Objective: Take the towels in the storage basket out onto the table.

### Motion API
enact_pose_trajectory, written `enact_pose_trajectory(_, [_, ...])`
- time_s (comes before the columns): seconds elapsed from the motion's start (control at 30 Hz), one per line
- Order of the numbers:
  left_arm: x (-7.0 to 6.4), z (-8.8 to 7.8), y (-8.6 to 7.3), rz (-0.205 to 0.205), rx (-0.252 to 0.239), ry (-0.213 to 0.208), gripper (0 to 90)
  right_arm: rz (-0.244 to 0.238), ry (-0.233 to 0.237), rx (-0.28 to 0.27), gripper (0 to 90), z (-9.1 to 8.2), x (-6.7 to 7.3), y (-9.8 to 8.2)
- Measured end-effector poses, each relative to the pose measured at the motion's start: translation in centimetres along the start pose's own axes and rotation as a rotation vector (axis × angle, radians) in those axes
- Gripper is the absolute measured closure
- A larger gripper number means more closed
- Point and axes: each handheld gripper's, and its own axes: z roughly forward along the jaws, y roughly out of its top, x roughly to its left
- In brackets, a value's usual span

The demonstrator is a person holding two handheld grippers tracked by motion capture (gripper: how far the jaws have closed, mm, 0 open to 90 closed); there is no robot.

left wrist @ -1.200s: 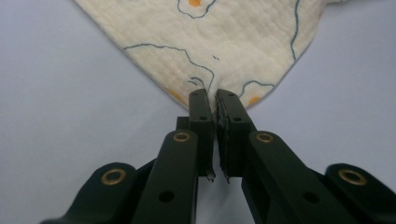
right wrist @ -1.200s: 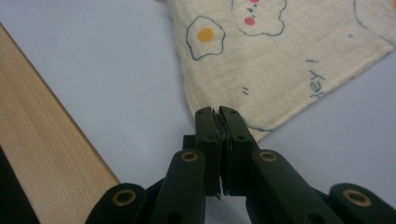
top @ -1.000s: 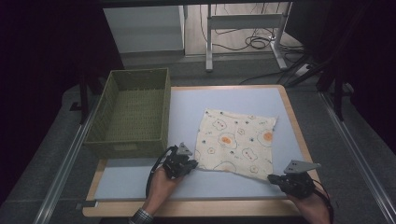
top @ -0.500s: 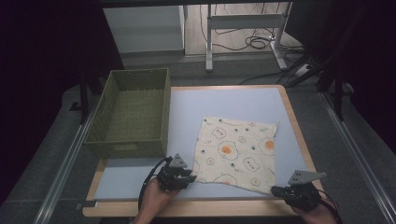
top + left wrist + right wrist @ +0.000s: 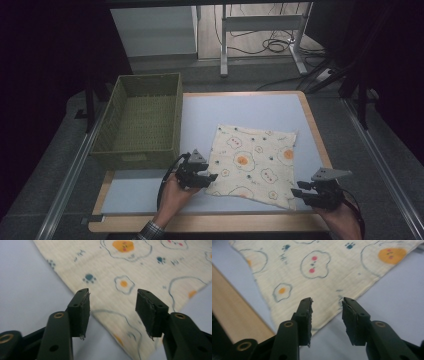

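Two grippers: both are letting go; the jaws of each have just been opening, and nothing is sitting between the pads now.
Left gripper [image 5: 201, 176]: it is hanging at the cloth's near-left corner with its jaws partly apart, and the left gripper view is showing that corner lying flat on the table below the gap.
Right gripper [image 5: 311, 192]: it is hovering at the cloth's near-right corner, jaws partly apart, pads clear of the fabric.
Cloth [image 5: 255, 162]: a second ago it was lying crooked and smaller; now it is lying spread flat on the right half of the table [image 5: 150, 192], its near edge close to the table's front edge.
Basket [image 5: 142, 120]: it is standing unmoved along the left edge.
Meaning: the spreading step is looking finished; the cloth is lying ready for a fold or a fresh grasp.
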Motion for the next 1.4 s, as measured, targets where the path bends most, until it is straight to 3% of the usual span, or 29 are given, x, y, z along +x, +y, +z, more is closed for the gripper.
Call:
enact_pose_trajectory(0.17, [0.7, 1.3, 1.3, -0.004, -0.008, 0.014, 40.9, -0.019, -0.050, -0.004, 56.5, 1.0, -1.0, 0.8])
enact_pose_trajectory(0.53, [2.3, 3.1, 3.4, -0.028, -0.011, 0.030, 37.0, 0.042, -0.004, 0.020, 45.4, 3.1, -3.4, 1.9])
enact_pose_trajectory(0.7, [2.9, 3.6, 4.3, -0.034, -0.023, 0.040, 36.0, 0.062, -0.018, 0.008, 42.4, 3.5, -4.0, 2.5])
enact_pose_trajectory(0.77, [3.2, 3.8, 4.6, -0.039, -0.027, 0.044, 35.4, 0.070, -0.023, 0.005, 43.9, 3.7, -4.3, 2.7])
enact_pose_trajectory(0.83, [3.5, 4.0, 4.9, -0.041, -0.029, 0.053, 34.7, 0.056, -0.072, -0.007, 47.5, 3.8, -4.2, 3.0])
enact_pose_trajectory(1.13, [5.4, 5.5, 5.8, -0.064, -0.027, 0.082, 34.5, 0.085, -0.077, -0.027, 52.4, 4.3, -5.7, 4.4])
enact_pose_trajectory(1.4, [6.7, 6.4, 7.2, -0.070, -0.036, 0.142, 39.2, 0.111, -0.058, -0.055, 65.0, 5.3, -7.5, 5.8])
